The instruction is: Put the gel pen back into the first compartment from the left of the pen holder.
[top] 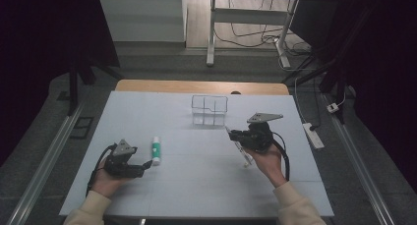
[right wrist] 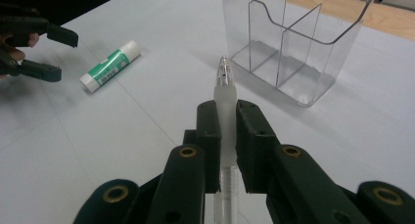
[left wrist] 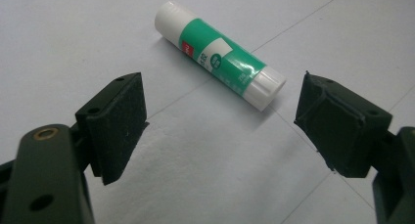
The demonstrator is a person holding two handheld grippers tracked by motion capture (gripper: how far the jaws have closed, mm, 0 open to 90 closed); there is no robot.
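Observation:
A green and white glue stick (top: 156,150) (left wrist: 219,55) (right wrist: 110,65) lies flat on the white table. My left gripper (top: 146,164) (left wrist: 220,123) rests low just short of it, open, with the stick beyond the jaw tips and nothing between the pads. My right gripper (top: 232,135) (right wrist: 224,117) is shut on a clear pen (top: 240,149) (right wrist: 224,94), held off the table. The pen's tip points toward the clear plastic organizer (top: 210,110) (right wrist: 295,40), which stands upright with empty compartments.
The white table cover (top: 196,185) ends at a wooden strip (top: 201,86) at the far edge. Beyond stand desk legs and cables (top: 255,38) on the floor. A power strip (top: 313,135) lies off the table's right side.

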